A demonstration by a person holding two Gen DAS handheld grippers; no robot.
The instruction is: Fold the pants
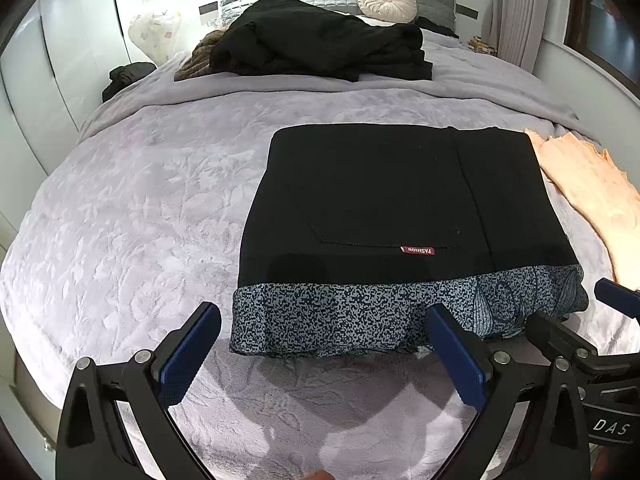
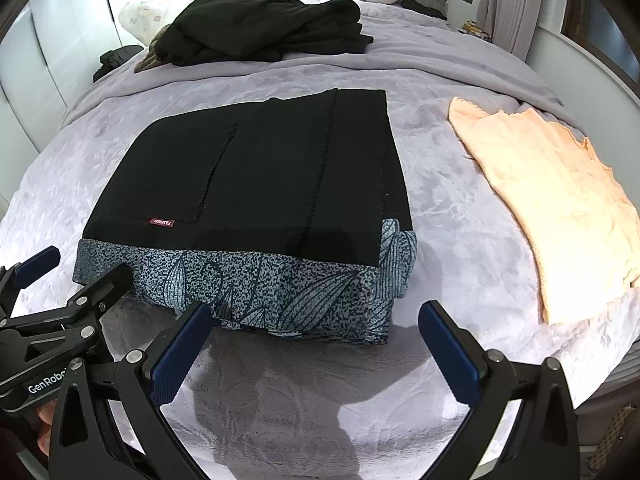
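Observation:
The black pants (image 1: 384, 200) lie folded into a flat rectangle on the bed, with a red label and a blue speckled lining band along the near edge. They also show in the right wrist view (image 2: 260, 176). My left gripper (image 1: 324, 320) is open and empty, just in front of the near edge. My right gripper (image 2: 316, 320) is open and empty, at the near right corner of the pants. Each gripper shows at the edge of the other's view.
The bed has a lilac blanket (image 1: 140, 208). A pile of black clothes (image 1: 316, 40) lies near the headboard with a round cream cushion (image 1: 387, 1). A peach cloth (image 2: 552, 200) lies to the right of the pants. White wardrobes stand at the left.

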